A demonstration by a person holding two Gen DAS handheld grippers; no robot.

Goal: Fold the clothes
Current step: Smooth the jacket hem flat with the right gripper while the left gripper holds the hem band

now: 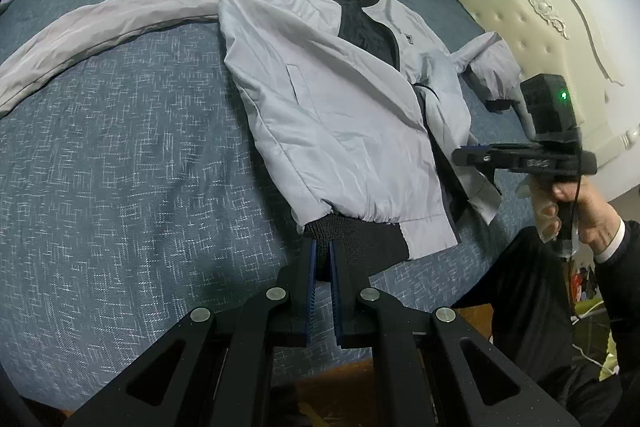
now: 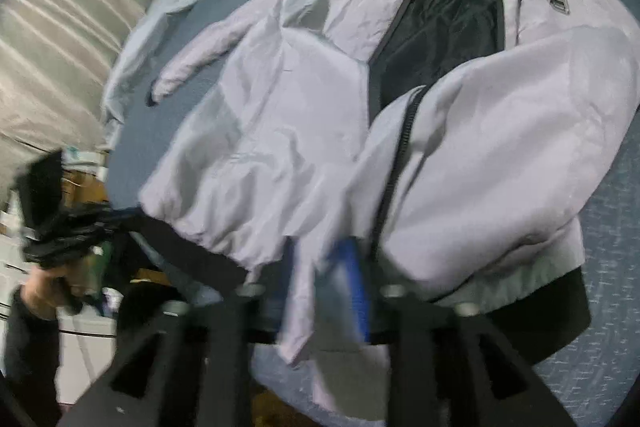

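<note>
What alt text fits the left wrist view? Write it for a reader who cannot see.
The left tongs are shut on the black ribbed hem of a light grey zip-up jacket spread across a blue textured bedspread. At right, a hand holds the other tongs.

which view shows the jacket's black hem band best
The left wrist view: the black hem band is sharp and close, with the left tongs shut on its knit edge. The right wrist view shows the same band only blurred, running under the grey jacket, partly behind the right tongs.
</note>
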